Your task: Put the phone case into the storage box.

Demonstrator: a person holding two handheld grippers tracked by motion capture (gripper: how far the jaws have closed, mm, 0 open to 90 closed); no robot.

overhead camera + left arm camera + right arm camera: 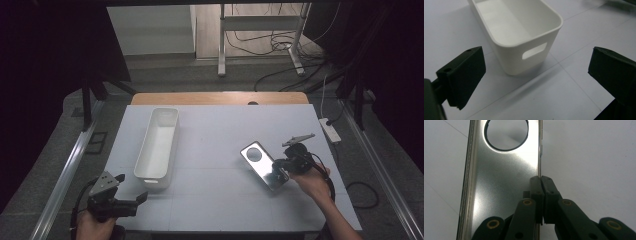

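R gripper point(284, 167) clamped on the metal plate point(263, 165), pinching its long edge nr the end opposite the round hole. Thin, stiff, slick, prob light; edge grip could slip. L gripper point(131, 194) jaws apart, white bin point(158, 145) just ahead.

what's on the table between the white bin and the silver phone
Nothing: in the high view the stretch of white table between the white bin and the silver phone is bare. The right gripper grips the phone's far edge.
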